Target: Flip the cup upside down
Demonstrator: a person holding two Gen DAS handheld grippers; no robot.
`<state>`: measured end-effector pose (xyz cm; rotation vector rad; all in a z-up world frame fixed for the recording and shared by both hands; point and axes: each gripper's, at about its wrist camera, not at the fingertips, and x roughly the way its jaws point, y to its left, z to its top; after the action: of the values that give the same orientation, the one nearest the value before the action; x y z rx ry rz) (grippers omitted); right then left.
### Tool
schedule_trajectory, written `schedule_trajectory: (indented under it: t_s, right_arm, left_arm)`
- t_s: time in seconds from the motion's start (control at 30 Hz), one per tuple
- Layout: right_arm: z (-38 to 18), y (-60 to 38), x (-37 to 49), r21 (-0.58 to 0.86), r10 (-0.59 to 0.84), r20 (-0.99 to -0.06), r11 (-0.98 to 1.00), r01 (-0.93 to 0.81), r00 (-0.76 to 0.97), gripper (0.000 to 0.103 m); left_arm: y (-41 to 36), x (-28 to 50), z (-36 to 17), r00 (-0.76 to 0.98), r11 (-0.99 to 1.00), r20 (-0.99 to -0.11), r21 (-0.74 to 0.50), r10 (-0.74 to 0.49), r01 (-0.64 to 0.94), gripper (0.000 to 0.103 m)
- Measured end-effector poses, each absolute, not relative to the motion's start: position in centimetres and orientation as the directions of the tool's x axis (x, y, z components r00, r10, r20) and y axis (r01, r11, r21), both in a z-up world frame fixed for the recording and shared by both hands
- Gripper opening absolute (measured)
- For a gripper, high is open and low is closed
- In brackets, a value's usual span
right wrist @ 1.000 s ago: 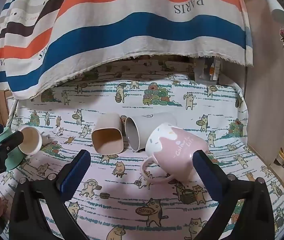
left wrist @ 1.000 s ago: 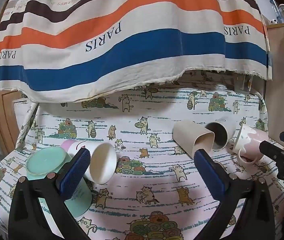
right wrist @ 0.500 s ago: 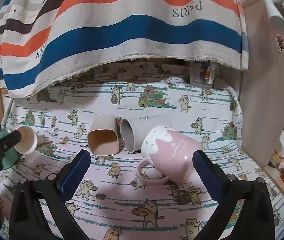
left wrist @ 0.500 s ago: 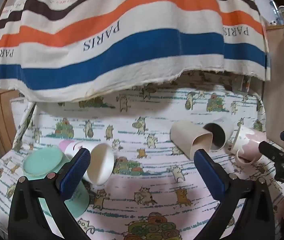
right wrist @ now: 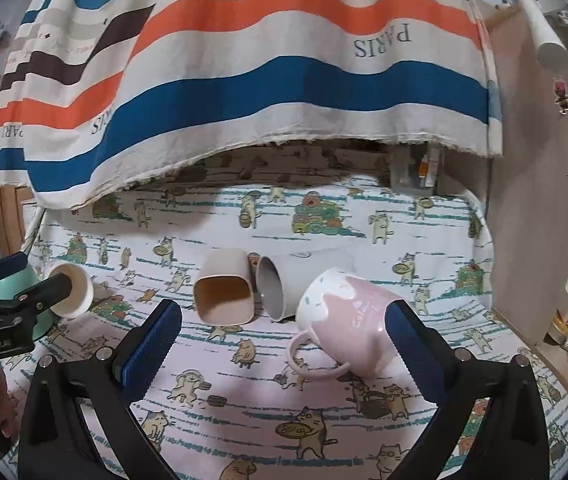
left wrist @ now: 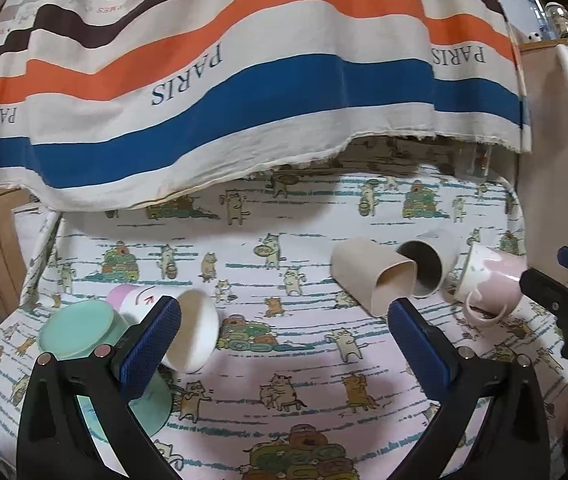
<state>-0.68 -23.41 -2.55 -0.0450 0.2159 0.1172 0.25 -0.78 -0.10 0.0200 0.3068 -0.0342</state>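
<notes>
While I compare with a second ago, my right gripper point(right wrist: 284, 330) has come closer to the pink mug point(right wrist: 350, 322); it stays released, and its right finger now overlaps the mug's side. The mug lies on its side on the cat-print cloth point(right wrist: 243, 396), just right of the grey cup point(right wrist: 284, 286). My left gripper point(left wrist: 284, 330) is also released, near the white paper cup point(left wrist: 191, 334), hardly changed.

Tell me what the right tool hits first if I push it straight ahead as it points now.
Most likely the pink ceramic mug lying on its side. It sits just ahead of the open right tool, toward its right finger. Dead centre may reach bare cat-print cloth first; depth is unclear.
</notes>
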Motion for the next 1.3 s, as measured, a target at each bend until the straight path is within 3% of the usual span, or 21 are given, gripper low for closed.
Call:
schedule_trajectory:
  t_s: [0.2,1.3]
  right_arm:
    - [-2.63,-23.40,-0.75,-0.031,0.115,-0.212,0.992,-0.124,0.970,0.101]
    - [-2.63,-23.27,-0.71,-0.034,0.106,-0.216,0.993,-0.116,0.970,0.101]
  left_arm:
    - [-0.47,0.35,-0.07,0.952,1.000,-0.307,0.005,0.016,-0.015,0.103]
    - [-0.55,0.43,-0.05,0.949,1.000,-0.314,-0.002,0.011,-0.012,0.103]
